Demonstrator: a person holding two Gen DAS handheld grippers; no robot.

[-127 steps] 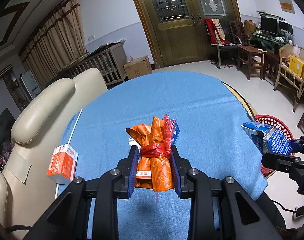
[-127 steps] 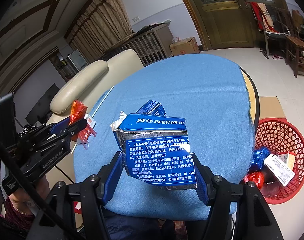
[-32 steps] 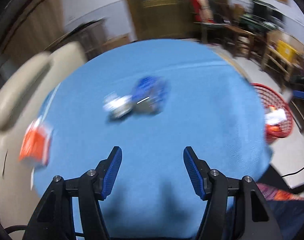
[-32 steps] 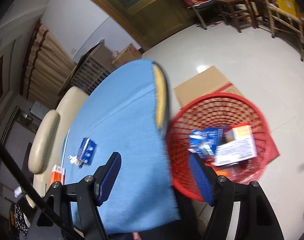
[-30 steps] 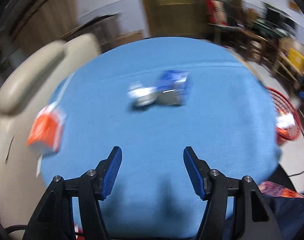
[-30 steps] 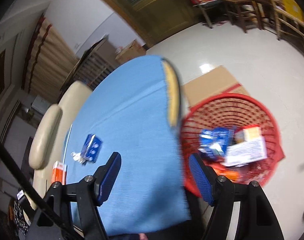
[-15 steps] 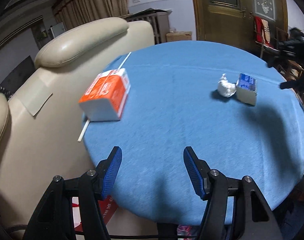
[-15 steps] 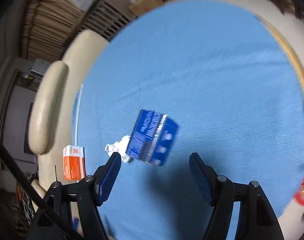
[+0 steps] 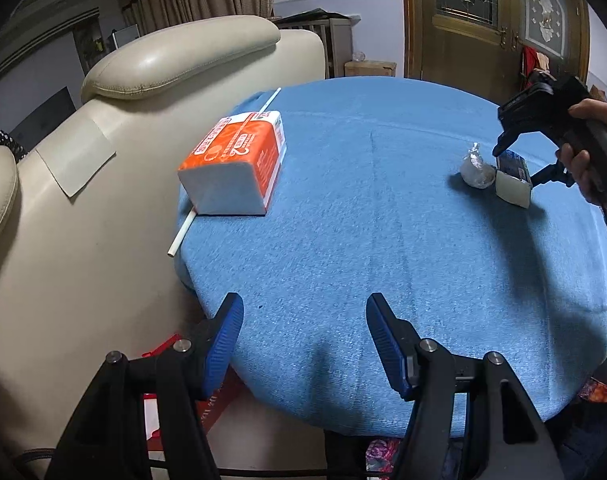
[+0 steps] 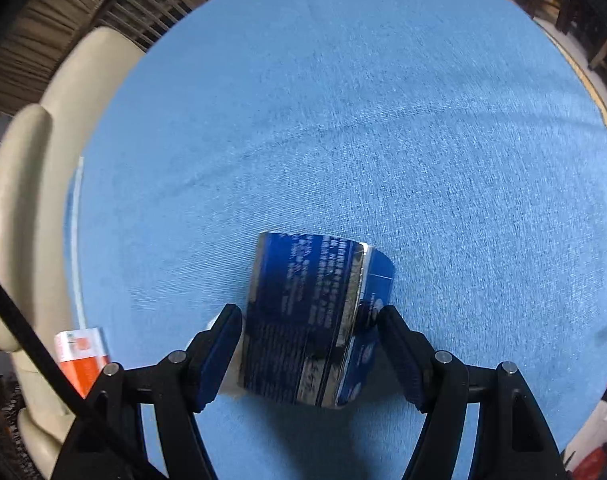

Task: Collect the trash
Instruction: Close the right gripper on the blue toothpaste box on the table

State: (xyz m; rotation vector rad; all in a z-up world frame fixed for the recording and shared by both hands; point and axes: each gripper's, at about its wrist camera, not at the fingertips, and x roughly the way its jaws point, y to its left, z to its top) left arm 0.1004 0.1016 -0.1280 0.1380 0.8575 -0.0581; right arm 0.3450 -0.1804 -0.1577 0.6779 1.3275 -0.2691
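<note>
A small blue box (image 10: 315, 320) lies on the blue table (image 10: 383, 120) between the open jaws of my right gripper (image 10: 309, 324); the pads stand apart from it. In the left wrist view the same box (image 9: 513, 178) lies beside a crumpled foil ball (image 9: 477, 168), with the right gripper (image 9: 543, 120) held over them. An orange and white carton (image 9: 235, 168) lies on a white straw (image 9: 183, 232) at the table's left edge. My left gripper (image 9: 303, 340) is open and empty over the near edge.
A cream armchair (image 9: 83, 160) stands against the table's left side. The orange carton also shows in the right wrist view (image 10: 83, 356). A wooden door (image 9: 483, 20) is behind the table.
My right gripper has come down over the table and now straddles the blue box. My left gripper has edged closer to the table, still open and empty.
</note>
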